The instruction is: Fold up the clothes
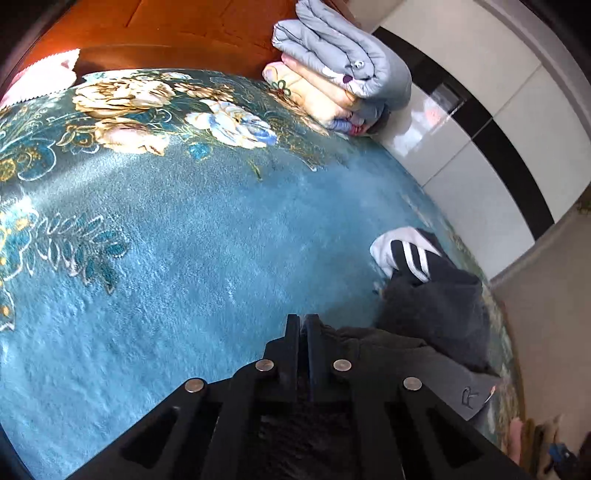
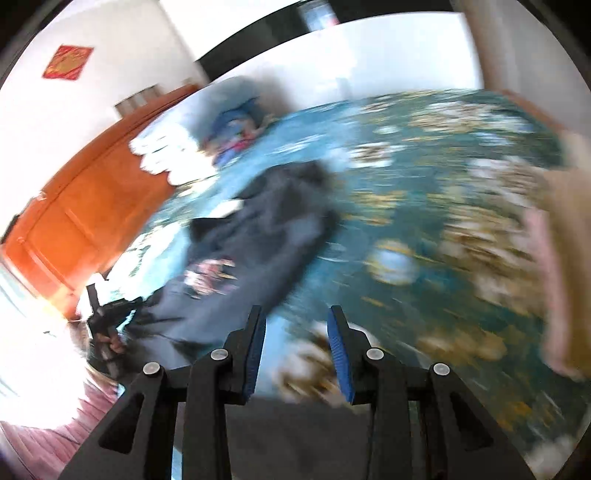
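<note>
From the left wrist camera, the left gripper (image 1: 303, 320) has its two black fingers pressed together, and a fold of the dark grey garment (image 1: 436, 325) is pinched between their tips. The rest of that garment trails off to the tool's right, bunched up on the blue floral bedspread (image 1: 177, 236), with a white-and-navy striped piece (image 1: 404, 254) lying just beyond the bunch. Far ahead and a little right of the fingers, a stack of folded quilts (image 1: 332, 70) sits against the orange wooden headboard (image 1: 173, 29), beside the white tiled wall (image 1: 480, 136).

The right wrist camera is badly smeared by motion. The right gripper (image 2: 297, 350) stands with its blue-padded fingers (image 2: 338, 350) clearly apart and nothing between them. Ahead and to its left, the dark garment (image 2: 266, 236) lies stretched across the bedspread (image 2: 424, 229). At the garment's near-left end I can make out the other black tool (image 2: 107, 314), though the blur hides its grip. An orange wooden panel (image 2: 85, 206) stands further left.
</note>
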